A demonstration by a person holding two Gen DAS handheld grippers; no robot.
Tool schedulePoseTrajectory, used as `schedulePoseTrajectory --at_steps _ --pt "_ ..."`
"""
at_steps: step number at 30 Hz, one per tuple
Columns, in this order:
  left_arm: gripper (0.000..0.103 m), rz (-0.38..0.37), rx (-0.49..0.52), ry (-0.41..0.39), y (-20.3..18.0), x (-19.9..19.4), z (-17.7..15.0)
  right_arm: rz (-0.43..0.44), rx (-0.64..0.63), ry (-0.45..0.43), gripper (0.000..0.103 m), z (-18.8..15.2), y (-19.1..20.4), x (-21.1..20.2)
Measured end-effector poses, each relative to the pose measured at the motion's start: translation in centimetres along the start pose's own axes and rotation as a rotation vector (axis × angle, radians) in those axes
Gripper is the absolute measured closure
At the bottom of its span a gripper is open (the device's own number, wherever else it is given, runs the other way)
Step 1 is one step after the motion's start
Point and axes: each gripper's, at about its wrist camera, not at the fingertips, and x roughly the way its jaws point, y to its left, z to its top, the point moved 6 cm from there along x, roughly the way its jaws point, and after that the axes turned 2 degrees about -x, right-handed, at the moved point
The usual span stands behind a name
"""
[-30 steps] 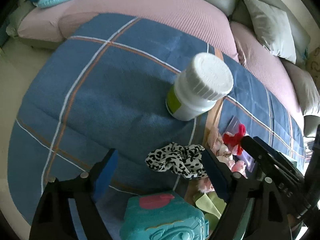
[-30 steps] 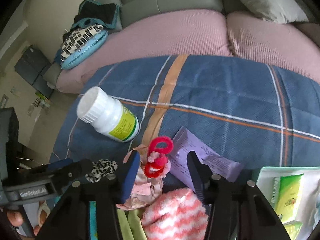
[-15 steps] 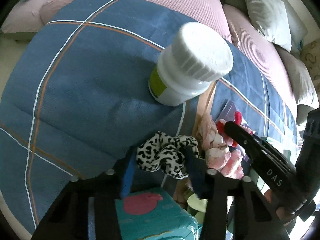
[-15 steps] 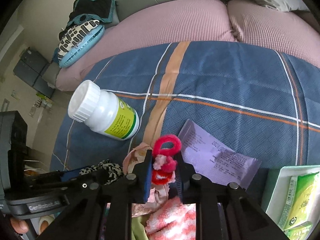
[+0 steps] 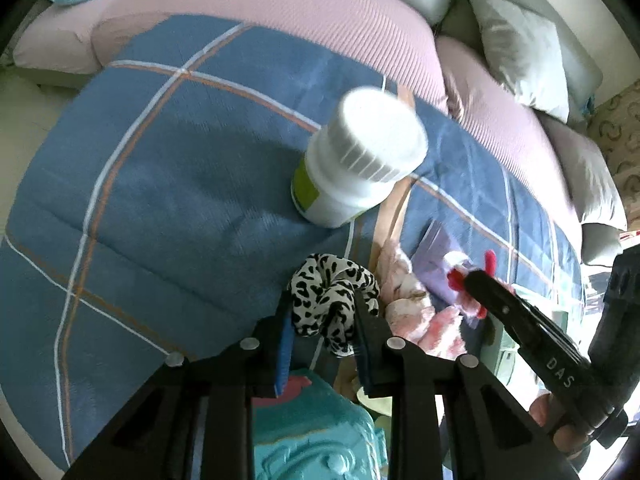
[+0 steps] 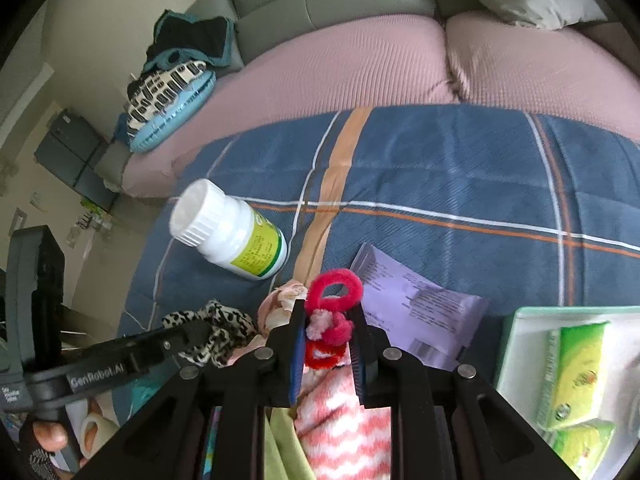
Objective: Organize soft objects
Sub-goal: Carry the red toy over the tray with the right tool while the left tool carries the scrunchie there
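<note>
Blue plaid blanket (image 5: 168,184) covers the sofa. Left gripper (image 5: 322,320) jaws are closing on the leopard scrunchie (image 5: 328,296) bunched between them. Right gripper (image 6: 328,340) jaws are clamped on the red scrunchie (image 6: 334,300), its loop pointing far.

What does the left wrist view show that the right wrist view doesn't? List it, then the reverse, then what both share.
Only the left wrist view: the teal box below the left gripper.
Only the right wrist view: the tray holding green tissue packs, and dark clothes on the sofa.
Both: the white bottle, leopard scrunchie, red scrunchie, purple receipt, blue blanket.
</note>
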Motion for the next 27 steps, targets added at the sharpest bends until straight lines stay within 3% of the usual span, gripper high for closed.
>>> schedulePoseTrajectory --at_steps 4,13,22,27 --pt "0.076 0.003 -0.004 -0.076 -0.1 -2.6 0.3 -0.001 0.007 -0.045 0.082 -0.3 -0.4 -2.6" --pt "0.076 -0.081 0.026 -0.252 -3.4 -8.2 -0.9 -0.069 0.015 -0.146 0.082 -2.2 -2.0 -8.8" --pt "0.075 -0.168 0.137 -0.276 -9.0 -9.1 -3.8 -0.212 0.058 -0.232 0.082 -5.0 -5.8 -14.9" --pt "0.075 -0.162 0.204 -0.260 -11.6 -8.4 -5.4 -0.288 0.109 -0.260 0.082 -7.2 -8.7 -17.7"
